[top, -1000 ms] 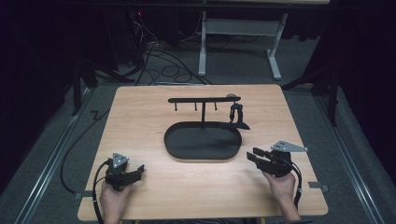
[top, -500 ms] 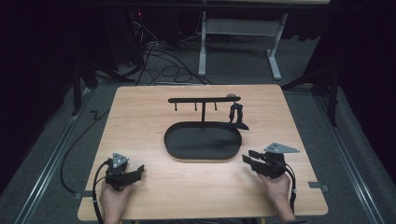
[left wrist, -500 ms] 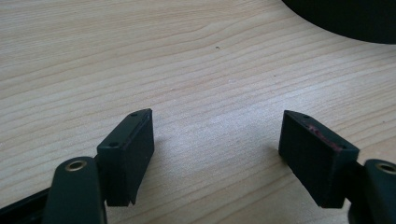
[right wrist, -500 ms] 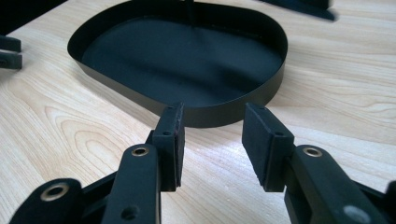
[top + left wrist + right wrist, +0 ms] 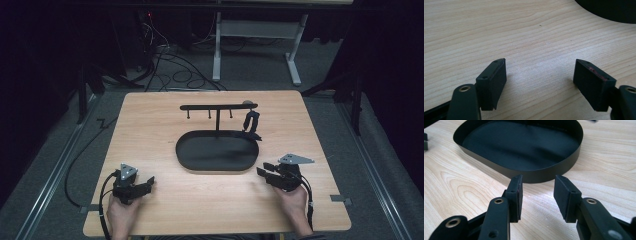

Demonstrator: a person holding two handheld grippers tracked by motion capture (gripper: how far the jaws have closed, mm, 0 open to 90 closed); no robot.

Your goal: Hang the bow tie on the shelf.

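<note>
A black oval tray [image 5: 218, 152] lies at the middle of the wooden table [image 5: 150, 120], and its near wall [image 5: 529, 173] rises just ahead of my right gripper's jaws. From the tray stands a thin black rack with a crossbar [image 5: 218, 106]; a small dark object [image 5: 251, 122] hangs at the bar's right end. My left gripper [image 5: 145, 185] rests low at the front left, open wide over bare wood [image 5: 540, 72]. To the tray's right, my right gripper [image 5: 264, 175] is open too, with nothing between its jaws [image 5: 537, 192].
Beyond the table's far edge, cables [image 5: 165, 55] lie on the grey floor beside a white desk frame [image 5: 255, 35]. A cable [image 5: 102, 200] trails from the left gripper over the front edge. The tray's rim [image 5: 609, 12] shows at the top right of the left gripper view.
The right gripper has slid a little left and toward the front edge, closer to the tray's near right side. The left gripper has stayed put.
</note>
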